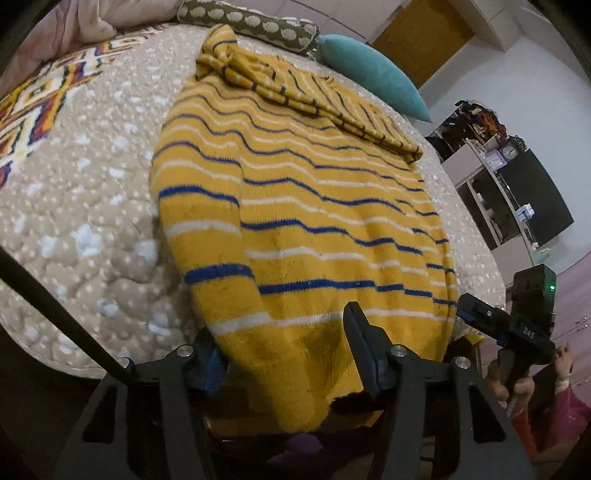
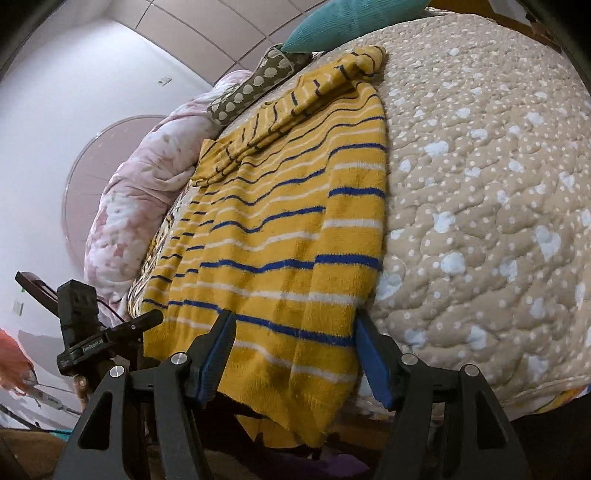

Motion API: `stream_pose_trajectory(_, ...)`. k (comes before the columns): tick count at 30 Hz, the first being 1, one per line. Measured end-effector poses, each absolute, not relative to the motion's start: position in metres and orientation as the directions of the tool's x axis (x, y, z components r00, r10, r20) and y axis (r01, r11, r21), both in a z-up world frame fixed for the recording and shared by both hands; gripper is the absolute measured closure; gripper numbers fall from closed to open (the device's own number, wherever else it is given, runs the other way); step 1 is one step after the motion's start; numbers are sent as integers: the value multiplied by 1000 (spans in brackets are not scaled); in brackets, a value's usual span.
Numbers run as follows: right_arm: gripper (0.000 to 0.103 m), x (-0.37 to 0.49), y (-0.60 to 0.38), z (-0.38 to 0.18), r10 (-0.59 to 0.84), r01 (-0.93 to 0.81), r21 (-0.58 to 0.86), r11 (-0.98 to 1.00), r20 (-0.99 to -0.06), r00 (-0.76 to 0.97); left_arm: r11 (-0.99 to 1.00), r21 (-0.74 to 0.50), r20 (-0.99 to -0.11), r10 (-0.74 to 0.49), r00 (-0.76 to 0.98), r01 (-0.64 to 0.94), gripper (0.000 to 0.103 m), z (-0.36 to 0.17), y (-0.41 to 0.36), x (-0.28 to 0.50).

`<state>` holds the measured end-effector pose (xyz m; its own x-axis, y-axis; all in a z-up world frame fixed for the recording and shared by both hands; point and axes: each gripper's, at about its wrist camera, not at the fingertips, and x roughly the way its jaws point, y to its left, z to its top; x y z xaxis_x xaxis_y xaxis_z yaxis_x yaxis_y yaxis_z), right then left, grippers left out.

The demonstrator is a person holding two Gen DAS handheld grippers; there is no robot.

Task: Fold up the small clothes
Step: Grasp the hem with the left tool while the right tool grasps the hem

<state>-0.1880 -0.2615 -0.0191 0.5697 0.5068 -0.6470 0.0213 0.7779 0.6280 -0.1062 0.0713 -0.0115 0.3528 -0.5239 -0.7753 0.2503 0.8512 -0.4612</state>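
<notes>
A yellow sweater [image 1: 295,206] with blue and white stripes lies flat on the bed, its hem hanging over the near edge; it also shows in the right wrist view [image 2: 280,236]. One sleeve is folded across its far end [image 1: 325,99]. My left gripper [image 1: 284,350] is open, its jaws standing on either side of the sweater's near left hem and sleeve. My right gripper [image 2: 295,354] is open, its jaws standing on either side of the near right hem. The right gripper also shows in the left wrist view [image 1: 480,314], at the sweater's right corner. The left gripper's body shows in the right wrist view [image 2: 110,332].
The bed has a beige dotted quilt [image 1: 92,206]. A teal pillow [image 1: 373,74], a brown dotted bolster [image 1: 251,22] and a pink blanket [image 2: 147,177] lie at the far end. A patterned cloth [image 1: 33,110] lies to the left. Shelves [image 1: 498,184] stand beyond the bed.
</notes>
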Motion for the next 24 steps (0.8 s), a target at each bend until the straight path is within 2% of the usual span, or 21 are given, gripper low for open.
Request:
stream_pose_trajectory(2, 37, -191, -261, -21, 507, 22, 627, 779, -649, 567, 859, -433, -782, -508, 361, 271, 43, -11, 63, -109)
stream_pose_trajectory(3, 41, -192, -259, -21, 506, 22, 624, 781, -652, 564, 859, -423, -782, -507, 362, 289, 44, -9, 59, -111)
stream_pose_trajectory(4, 43, -195, -261, -21, 506, 22, 622, 782, -656, 560, 861, -413, -782, -502, 368, 298, 49, -8, 58, -112)
stream_pose_trajectory(5, 49, -195, -259, -21, 506, 20, 618, 786, -661, 554, 865, -402, -786, -494, 372, 301, 72, -7, 58, -113)
stream_pose_trajectory(6, 56, -197, -257, -22, 509, 15, 616, 788, -665, 547, 869, -396, -791, -487, 370, 298, 88, -6, 60, -112)
stream_pose_trajectory(7, 60, -197, -255, -22, 517, 8, 617, 787, -665, 539, 865, -409, -787, -496, 368, 290, 91, -5, 64, -112)
stream_pose_trajectory(8, 69, -197, -252, -23, 525, 1, 618, 786, -668, 528, 860, -430, -776, -508, 374, 276, 93, -2, 69, -112)
stream_pose_trajectory(9, 80, -197, -248, -23, 533, -11, 616, 788, -672, 513, 857, -441, -765, -514, 387, 266, 94, 3, 73, -113)
stream_pose_trajectory(12, 88, -196, -241, -12, 538, -56, 599, 798, -669, 512, 856, -441, -735, -517, 438, 270, 94, 24, 81, -114)
stream_pose_trajectory(18, 89, -160, -242, 57, 538, -175, 561, 809, -587, 606, 857, -437, -672, -513, 534, 274, 94, 74, 76, -61)
stream_pose_trajectory(21, 89, -122, -245, 91, 502, -196, 519, 832, -554, 665, 864, -425, -645, -499, 579, 271, 94, 97, 63, -2)
stream_pose_trajectory(24, 89, -63, -251, 116, 461, -187, 489, 852, -530, 712, 886, -402, -659, -456, 599, 232, 94, 107, 43, 67)
